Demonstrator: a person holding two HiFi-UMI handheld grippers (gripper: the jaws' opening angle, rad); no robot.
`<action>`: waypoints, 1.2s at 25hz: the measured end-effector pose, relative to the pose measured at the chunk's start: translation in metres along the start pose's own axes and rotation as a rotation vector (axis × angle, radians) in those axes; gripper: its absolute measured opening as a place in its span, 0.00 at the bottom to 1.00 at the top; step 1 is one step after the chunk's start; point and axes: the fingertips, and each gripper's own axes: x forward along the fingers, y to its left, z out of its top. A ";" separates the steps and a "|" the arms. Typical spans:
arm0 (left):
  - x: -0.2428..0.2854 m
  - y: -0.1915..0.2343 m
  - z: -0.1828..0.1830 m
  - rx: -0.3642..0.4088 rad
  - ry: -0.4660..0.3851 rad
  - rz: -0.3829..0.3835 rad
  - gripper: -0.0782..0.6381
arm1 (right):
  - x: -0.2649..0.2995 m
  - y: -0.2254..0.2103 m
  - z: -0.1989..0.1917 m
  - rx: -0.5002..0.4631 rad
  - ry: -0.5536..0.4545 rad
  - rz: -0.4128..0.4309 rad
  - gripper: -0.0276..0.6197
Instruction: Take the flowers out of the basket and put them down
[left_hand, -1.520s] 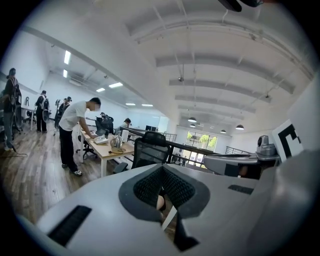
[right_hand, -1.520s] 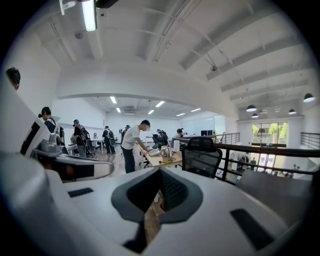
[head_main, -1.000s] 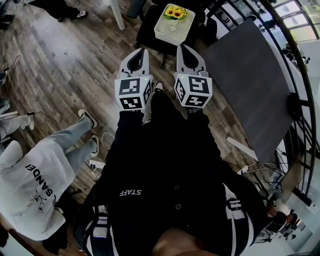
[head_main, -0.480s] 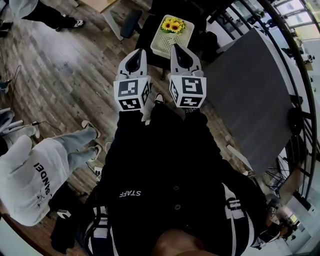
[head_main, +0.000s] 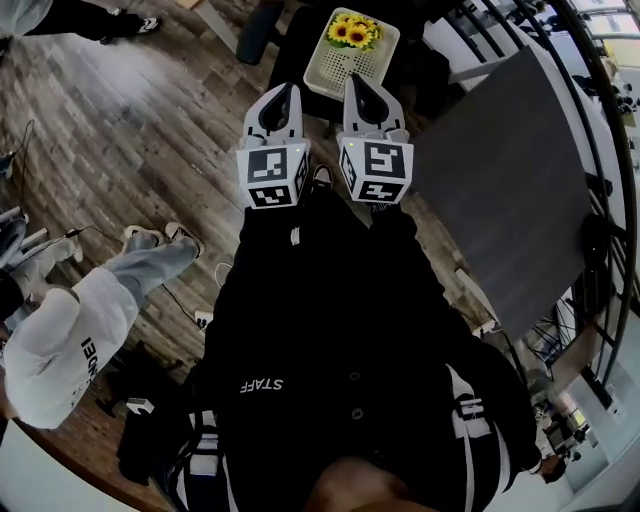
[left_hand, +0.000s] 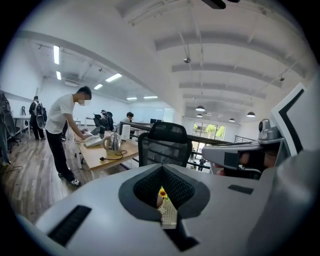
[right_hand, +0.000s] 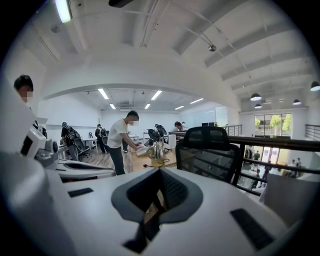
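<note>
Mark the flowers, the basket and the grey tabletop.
flowers (head_main: 355, 32), head view, on the yellow blooms.
basket (head_main: 343, 72), head view, on its bare perforated surface.
grey tabletop (head_main: 510, 180), head view, on its bare middle.

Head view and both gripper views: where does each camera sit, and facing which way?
Head view: on the person's head, facing steeply down at basket and flowers; shows jacket, left tongs, right tongs.
Left gripper view: on the left tongs, facing forward, roughly level; shows its own shut jaws.
Right gripper view: on the right tongs, facing likewise; shows its shut jaws.
Shared: both gripper views show the black mesh chair and the desk.
</note>
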 end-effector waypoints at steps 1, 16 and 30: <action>0.006 0.003 -0.007 -0.004 0.010 -0.005 0.11 | 0.007 0.000 -0.007 0.005 0.011 -0.007 0.06; 0.173 0.054 -0.169 -0.021 0.172 -0.079 0.11 | 0.163 -0.058 -0.187 0.075 0.164 -0.155 0.06; 0.289 0.085 -0.285 -0.027 0.208 -0.084 0.11 | 0.267 -0.105 -0.330 0.084 0.254 -0.203 0.06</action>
